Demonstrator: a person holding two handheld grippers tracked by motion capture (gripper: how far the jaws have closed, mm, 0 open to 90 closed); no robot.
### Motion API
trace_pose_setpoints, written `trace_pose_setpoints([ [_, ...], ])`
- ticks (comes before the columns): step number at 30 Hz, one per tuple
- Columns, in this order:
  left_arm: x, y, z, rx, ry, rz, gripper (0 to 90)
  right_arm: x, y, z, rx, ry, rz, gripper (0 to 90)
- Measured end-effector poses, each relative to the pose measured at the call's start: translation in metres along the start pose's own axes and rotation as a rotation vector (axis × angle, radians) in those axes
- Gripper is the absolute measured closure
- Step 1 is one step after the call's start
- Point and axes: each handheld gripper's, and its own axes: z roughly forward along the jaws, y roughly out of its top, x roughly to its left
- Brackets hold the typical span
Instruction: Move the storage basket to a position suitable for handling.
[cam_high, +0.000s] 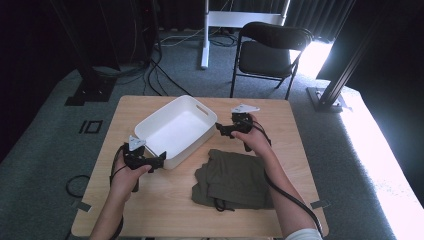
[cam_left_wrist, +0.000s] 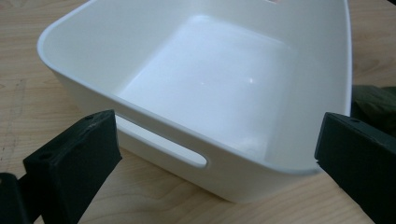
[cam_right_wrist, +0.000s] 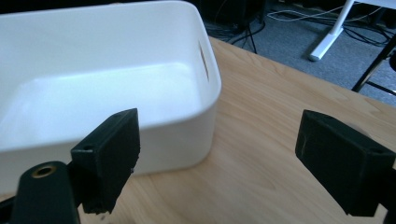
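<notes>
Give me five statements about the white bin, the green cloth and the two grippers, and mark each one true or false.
1. The white bin has nothing in it. True.
2. The olive green cloth lies inside the bin. False: it lies on the table, beside the bin on the person's near side.
3. The left gripper stands open at the bin's near end, by a handle slot. True.
4. The right gripper is shut on the bin's rim. False: its jaws are wide apart and hold nothing, beside the bin's corner.
5. A folding chair stands on the table. False: it stands on the floor beyond the table.
</notes>
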Motion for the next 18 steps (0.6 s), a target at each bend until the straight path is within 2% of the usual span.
trace_pose_setpoints([
  [7,-0.002,-0.001,0.005,-0.010,0.010,-0.027,1.3,0.002,0.012,0.023,-0.006,-0.017,-0.013,13.8],
  [11,-0.002,-0.002,0.007,-0.010,0.019,-0.026,1.3,0.003,0.018,0.034,-0.007,-0.018,-0.014,13.8],
  [12,-0.002,-0.003,0.009,-0.010,0.023,-0.046,1.3,0.004,0.019,0.036,-0.005,-0.029,-0.029,13.8],
  [13,-0.002,-0.004,0.009,-0.009,0.030,-0.050,1.3,0.005,0.020,0.039,-0.001,-0.044,-0.042,13.8],
  [16,-0.002,-0.006,0.010,-0.003,0.037,-0.058,1.3,0.003,0.020,0.046,0.004,-0.045,-0.022,13.7],
  [18,-0.001,-0.008,0.011,0.004,0.045,-0.064,1.4,0.001,0.018,0.049,0.020,-0.070,-0.032,13.7],
])
